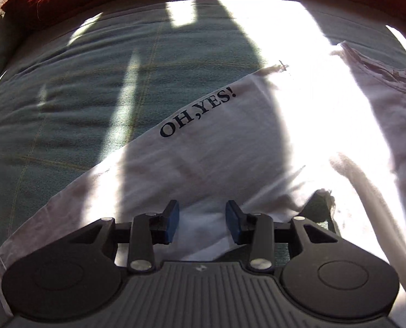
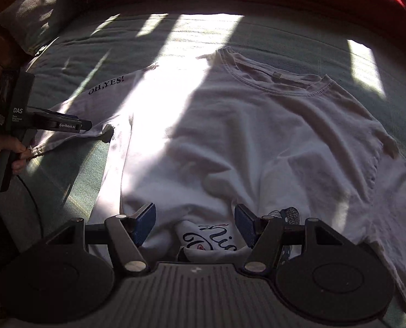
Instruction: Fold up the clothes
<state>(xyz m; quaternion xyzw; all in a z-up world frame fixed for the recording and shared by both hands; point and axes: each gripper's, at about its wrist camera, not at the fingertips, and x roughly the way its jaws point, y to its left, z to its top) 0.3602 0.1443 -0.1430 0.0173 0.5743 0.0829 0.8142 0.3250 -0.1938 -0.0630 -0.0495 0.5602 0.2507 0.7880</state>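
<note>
White tee flat on bed, "OH,YES!" sleeve out, hem bunched. My L gripper & R gripper both apart, gripping nothing.

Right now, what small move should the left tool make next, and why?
Probably close the left tool on the sleeve and fold it inward over the shirt: it is open just above the sleeve, which still lies spread out to the side.

T-shirt hem print mostly hidden behind right gripper, sunlit patch overexposed
</note>
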